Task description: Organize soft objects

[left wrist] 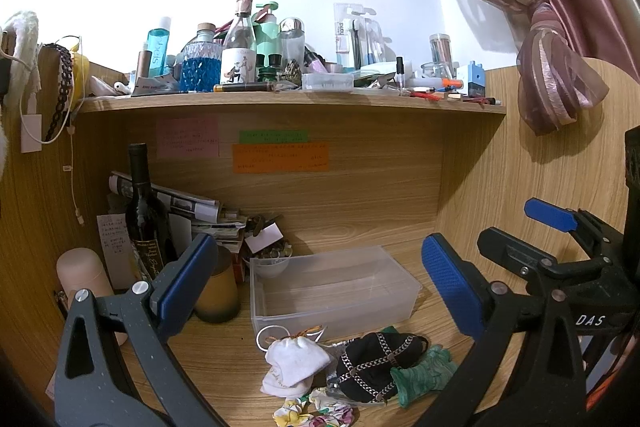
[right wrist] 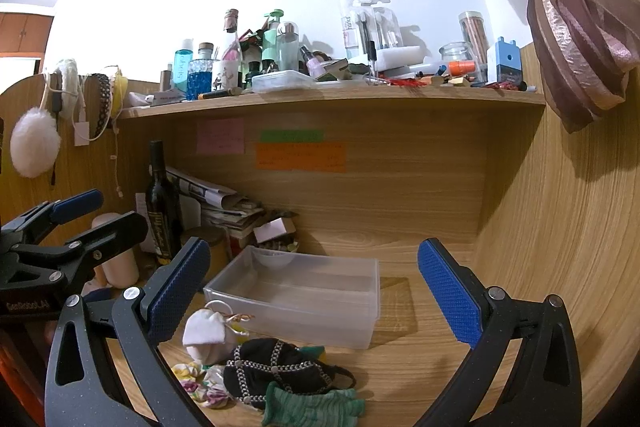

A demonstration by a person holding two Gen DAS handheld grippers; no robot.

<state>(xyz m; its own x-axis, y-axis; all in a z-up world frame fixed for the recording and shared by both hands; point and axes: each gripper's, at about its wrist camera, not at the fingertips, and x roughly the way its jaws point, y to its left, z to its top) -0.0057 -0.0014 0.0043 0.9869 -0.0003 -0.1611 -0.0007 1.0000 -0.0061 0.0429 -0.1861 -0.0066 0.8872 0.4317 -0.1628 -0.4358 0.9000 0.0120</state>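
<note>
A clear plastic box (left wrist: 335, 290) (right wrist: 298, 295) stands empty on the wooden desk. In front of it lies a pile of soft things: a white drawstring pouch (left wrist: 294, 361) (right wrist: 204, 331), a black pouch with chain trim (left wrist: 376, 357) (right wrist: 276, 367), a green knit piece (left wrist: 424, 373) (right wrist: 316, 405) and a floral cloth (left wrist: 316, 413) (right wrist: 202, 385). My left gripper (left wrist: 320, 291) is open and empty above the pile. My right gripper (right wrist: 316, 295) is open and empty, to the right of the pile. Each gripper also shows in the other's view (left wrist: 552, 227) (right wrist: 76, 223).
A dark wine bottle (left wrist: 146, 211) (right wrist: 162, 203), a pink cylinder (left wrist: 86, 277), a brown cup (left wrist: 218, 287) and stacked papers (left wrist: 188, 207) crowd the desk's back left. A shelf (left wrist: 292, 103) above holds many bottles. A tied curtain (right wrist: 580, 39) hangs at the right.
</note>
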